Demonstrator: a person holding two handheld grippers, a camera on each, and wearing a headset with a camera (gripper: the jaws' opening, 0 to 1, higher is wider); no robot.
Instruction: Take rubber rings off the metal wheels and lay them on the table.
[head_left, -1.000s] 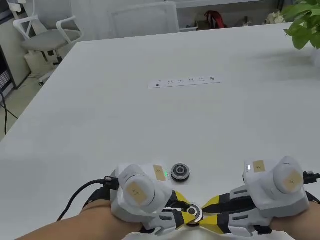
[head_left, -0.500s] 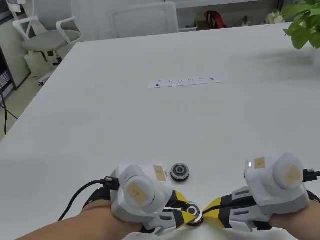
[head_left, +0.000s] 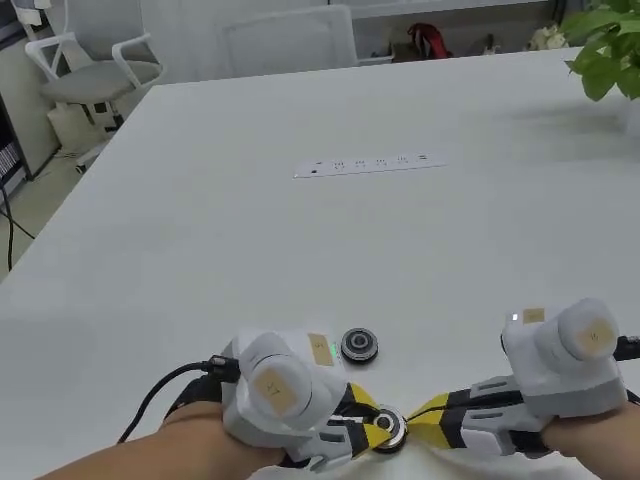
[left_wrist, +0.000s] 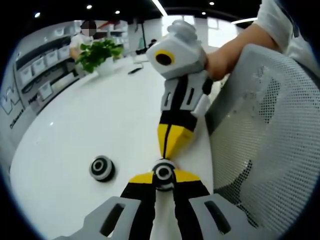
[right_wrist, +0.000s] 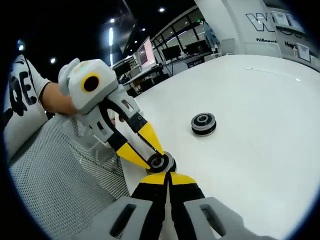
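Observation:
A small metal wheel (head_left: 389, 429) with a black rubber ring is held just above the near table edge. My left gripper (left_wrist: 164, 177) is shut on it from the left. My right gripper (right_wrist: 167, 176) comes at it from the right, its jaws pressed together with their tips on the wheel's (right_wrist: 161, 162) rim, where the ring sits. In the left gripper view the right gripper (left_wrist: 167, 151) points down onto the wheel (left_wrist: 164, 171). A second wheel (head_left: 359, 344), its ring on, lies flat on the white table (head_left: 300, 250) just beyond the left gripper; it shows again as a wheel (left_wrist: 102, 168) and a wheel (right_wrist: 203, 123).
A white power strip (head_left: 368, 163) lies mid-table. A green plant (head_left: 605, 45) stands at the far right corner. White chairs (head_left: 85, 70) stand beyond the far left edge. A mesh chair back (left_wrist: 260, 125) is close behind the grippers.
The right gripper's body has swung right and lower while its tips stay at the wheel, and its jaws look closer together. The left gripper and both wheels have stayed put.

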